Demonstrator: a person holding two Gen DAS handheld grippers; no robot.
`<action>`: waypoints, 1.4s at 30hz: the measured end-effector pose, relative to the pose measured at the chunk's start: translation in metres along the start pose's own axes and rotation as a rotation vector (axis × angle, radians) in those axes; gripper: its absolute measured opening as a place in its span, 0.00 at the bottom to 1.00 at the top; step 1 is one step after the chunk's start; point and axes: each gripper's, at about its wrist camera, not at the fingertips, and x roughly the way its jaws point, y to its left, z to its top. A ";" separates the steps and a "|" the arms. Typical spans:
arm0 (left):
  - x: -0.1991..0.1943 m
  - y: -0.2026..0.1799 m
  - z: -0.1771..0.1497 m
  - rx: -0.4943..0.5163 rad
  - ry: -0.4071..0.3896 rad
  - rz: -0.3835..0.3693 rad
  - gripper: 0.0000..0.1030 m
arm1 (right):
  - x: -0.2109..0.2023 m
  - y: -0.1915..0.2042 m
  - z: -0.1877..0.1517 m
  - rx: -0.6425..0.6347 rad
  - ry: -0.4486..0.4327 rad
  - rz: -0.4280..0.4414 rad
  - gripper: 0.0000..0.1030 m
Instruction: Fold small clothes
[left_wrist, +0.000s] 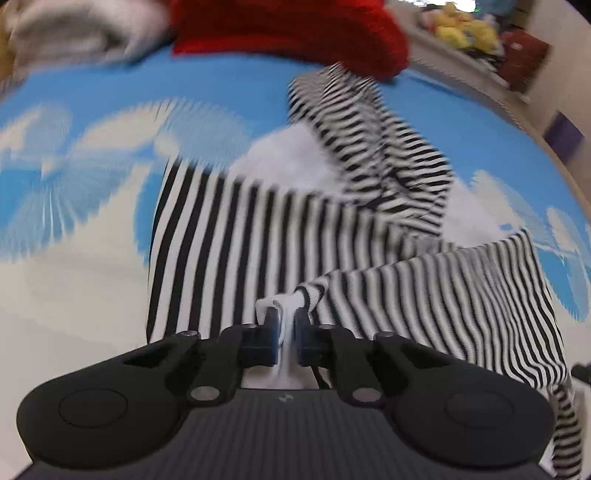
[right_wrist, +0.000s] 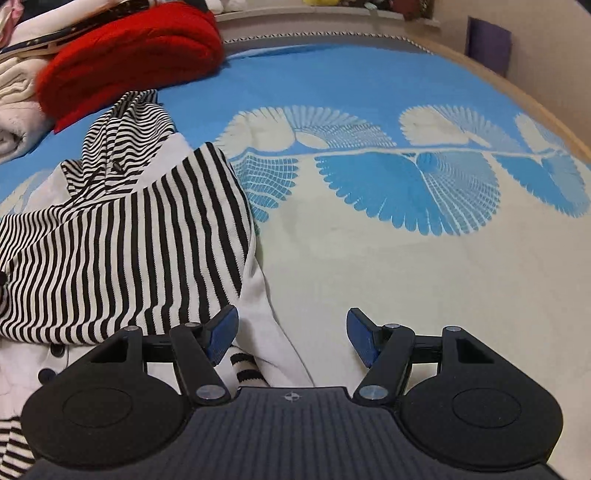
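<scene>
A small black-and-white striped garment with white parts lies crumpled on a blue and cream bedspread. My left gripper is shut on a white fold of the garment and holds it lifted; the view is blurred. In the right wrist view the striped garment lies at the left. My right gripper is open and empty, its left fingertip over the garment's white edge, its right one over bare bedspread.
A red folded cloth and pale clothes are piled at the far left of the bed. A shelf with yellow plush toys stands beyond the bed. The bed's edge curves at the right.
</scene>
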 end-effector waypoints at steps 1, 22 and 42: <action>-0.009 -0.008 0.002 0.031 -0.026 0.000 0.08 | 0.001 0.000 0.000 0.004 0.003 0.004 0.65; 0.020 0.008 0.011 0.099 -0.125 0.420 1.00 | 0.009 0.033 0.006 -0.008 -0.035 0.078 0.65; 0.034 0.023 -0.038 0.236 0.054 0.445 1.00 | 0.038 0.035 0.000 -0.128 -0.059 -0.106 0.64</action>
